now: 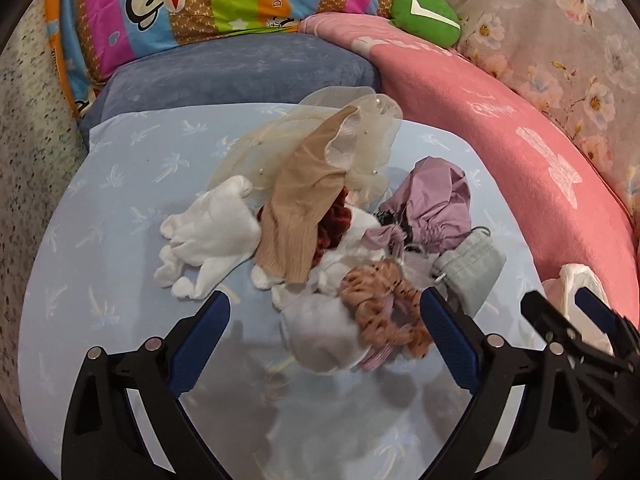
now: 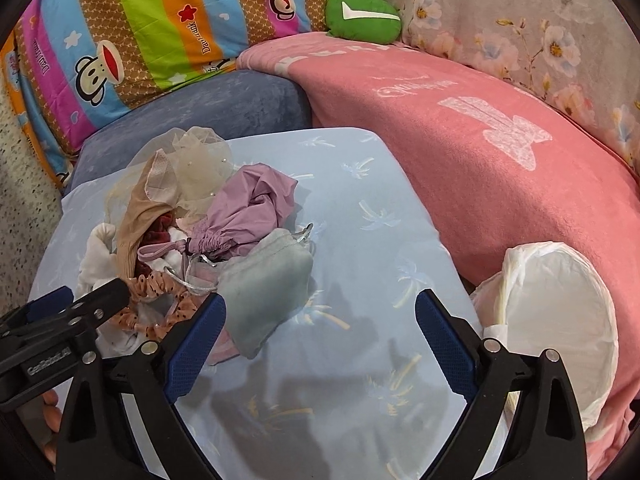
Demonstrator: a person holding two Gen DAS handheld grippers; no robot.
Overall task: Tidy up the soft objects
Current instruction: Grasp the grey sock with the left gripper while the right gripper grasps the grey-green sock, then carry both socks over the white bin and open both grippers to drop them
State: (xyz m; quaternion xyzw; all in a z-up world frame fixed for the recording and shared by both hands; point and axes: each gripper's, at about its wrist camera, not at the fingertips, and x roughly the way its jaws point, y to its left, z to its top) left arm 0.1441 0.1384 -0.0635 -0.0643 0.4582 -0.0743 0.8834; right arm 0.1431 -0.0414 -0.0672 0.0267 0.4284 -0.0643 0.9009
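A heap of soft items lies on a light blue pillow [image 1: 120,200]: white gloves [image 1: 208,236], a beige stocking [image 1: 296,208], cream tulle [image 1: 360,120], a lilac drawstring bag [image 1: 432,200], a grey pouch [image 1: 472,272] and an orange spotted scrunchie [image 1: 384,304]. My left gripper [image 1: 326,320] is open over the heap's near edge. A white soft item [image 1: 320,336] and the scrunchie lie between its fingertips, unpressed. My right gripper [image 2: 320,312] is open above bare pillow [image 2: 360,240]. The grey pouch [image 2: 264,280] sits just beside its left finger.
A white lined round container [image 2: 552,304] stands at the right against a pink blanket [image 2: 440,140]. Behind the pillow are a blue-grey cushion [image 1: 240,72], a striped cartoon quilt [image 1: 180,4] and a green plush [image 1: 424,12]. The left gripper [image 2: 84,294] shows at the right wrist view's left edge.
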